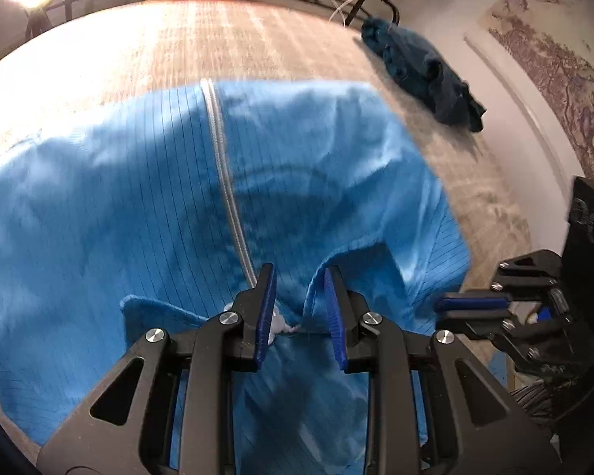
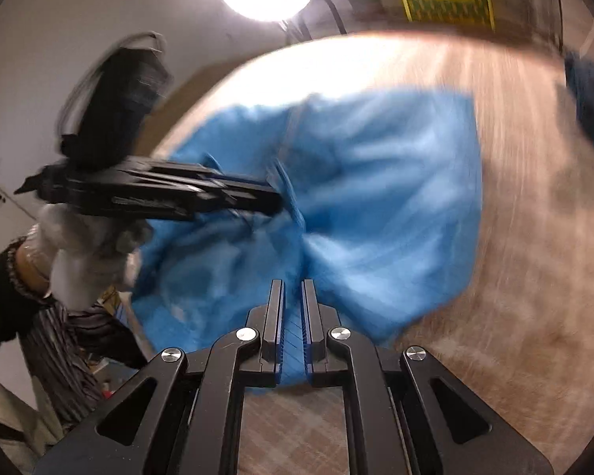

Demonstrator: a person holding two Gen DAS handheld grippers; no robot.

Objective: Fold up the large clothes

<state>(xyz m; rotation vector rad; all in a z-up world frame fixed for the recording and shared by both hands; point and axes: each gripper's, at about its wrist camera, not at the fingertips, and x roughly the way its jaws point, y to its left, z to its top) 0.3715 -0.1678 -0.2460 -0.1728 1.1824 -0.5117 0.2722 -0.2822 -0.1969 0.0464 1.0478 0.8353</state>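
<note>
Garment: a big light-blue pinstriped zip-front garment was spread over the woven tan counter, filling the middle and lower part of the left wrist view.
Left gripper: jaws stood apart with the collar end by the zipper between them. I couldn't tell if the pads really pressed the cloth, looked more like loose bracketing.
Right gripper: jaws nearly pressed together, pinching a thin fold of the blue fabric at lower centre of the right wrist view.
Which way it pointed: the silver zipper ran from the left jaws up toward the top of the frame, so I'd say the long axis went away from the grippers, collar end nearest.
Doing the step well: my guess is both near corners need a firm pinch, kept level and taut, so the fold line stays square across the zipper.
Other stuff: a crumpled dark teal cloth sat upper right, well apart.
Person: a white-gloved hand carried the left gripper.
</note>
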